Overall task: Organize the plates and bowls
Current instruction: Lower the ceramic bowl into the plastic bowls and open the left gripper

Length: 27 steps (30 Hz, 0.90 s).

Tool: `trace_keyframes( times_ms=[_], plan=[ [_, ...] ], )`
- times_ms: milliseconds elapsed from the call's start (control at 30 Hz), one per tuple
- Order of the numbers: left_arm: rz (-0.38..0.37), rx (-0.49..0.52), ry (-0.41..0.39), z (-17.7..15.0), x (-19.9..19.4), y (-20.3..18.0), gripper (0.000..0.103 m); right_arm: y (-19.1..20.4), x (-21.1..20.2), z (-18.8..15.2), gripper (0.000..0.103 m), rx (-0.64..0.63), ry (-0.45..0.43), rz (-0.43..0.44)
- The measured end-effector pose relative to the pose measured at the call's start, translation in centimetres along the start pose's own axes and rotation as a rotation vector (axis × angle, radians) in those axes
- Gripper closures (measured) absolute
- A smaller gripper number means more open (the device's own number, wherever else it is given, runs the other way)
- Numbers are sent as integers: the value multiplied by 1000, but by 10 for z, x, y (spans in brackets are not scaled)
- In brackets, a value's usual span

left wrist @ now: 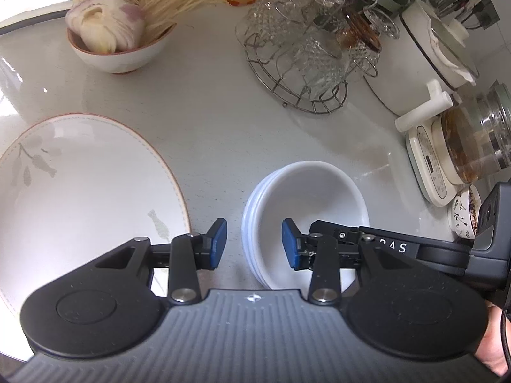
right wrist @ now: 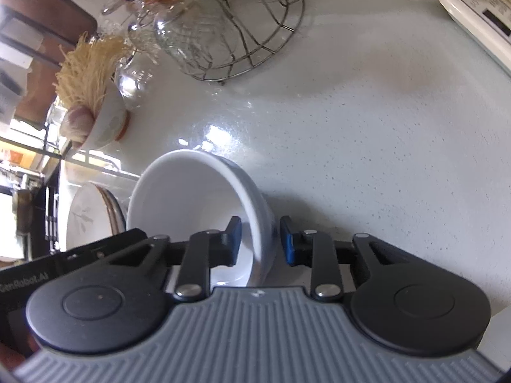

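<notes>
A stack of white bowls [left wrist: 306, 204] stands on the pale counter. My left gripper [left wrist: 254, 244] is open and straddles the stack's left rim, one blue pad outside and one inside, neither touching. In the right wrist view the same bowls [right wrist: 191, 198] fill the centre. My right gripper [right wrist: 261, 241] straddles their right wall, with its left pad inside, its right pad outside and thin gaps on both sides. The right tool's black housing [left wrist: 392, 247] reaches over the bowls. A large white plate with a leaf pattern [left wrist: 80, 191] lies to the left.
A small bowl holding an onion and dry noodles [left wrist: 111, 41] sits at the back left. A wire rack of glasses [left wrist: 297, 63] stands behind the bowls. A white pot [left wrist: 424, 57], a glass kettle on its base [left wrist: 463, 146] and a patterned cup [left wrist: 464, 214] line the right side.
</notes>
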<state>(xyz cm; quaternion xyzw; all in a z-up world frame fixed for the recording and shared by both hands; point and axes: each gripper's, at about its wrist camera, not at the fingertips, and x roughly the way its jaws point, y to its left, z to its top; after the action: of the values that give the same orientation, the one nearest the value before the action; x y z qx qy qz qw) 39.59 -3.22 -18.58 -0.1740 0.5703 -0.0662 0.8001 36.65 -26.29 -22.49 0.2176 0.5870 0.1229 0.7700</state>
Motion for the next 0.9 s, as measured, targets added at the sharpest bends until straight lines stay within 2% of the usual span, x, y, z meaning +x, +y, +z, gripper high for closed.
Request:
trace_keyframes(
  times_ms=[133, 200, 633, 900],
  plan=[
    [2, 13, 16, 2, 7, -4, 56, -6, -1, 1, 78, 21, 3, 18],
    [-2, 23, 26, 2, 10, -7, 56, -9, -4, 1, 83, 25, -1, 18],
    [-20, 88, 84, 6, 36, -29, 53, -29, -20, -2, 84, 85, -31, -8],
    [-59, 111, 120, 4, 51, -39, 53, -43, -30, -8, 84, 139, -52, -23]
  ],
)
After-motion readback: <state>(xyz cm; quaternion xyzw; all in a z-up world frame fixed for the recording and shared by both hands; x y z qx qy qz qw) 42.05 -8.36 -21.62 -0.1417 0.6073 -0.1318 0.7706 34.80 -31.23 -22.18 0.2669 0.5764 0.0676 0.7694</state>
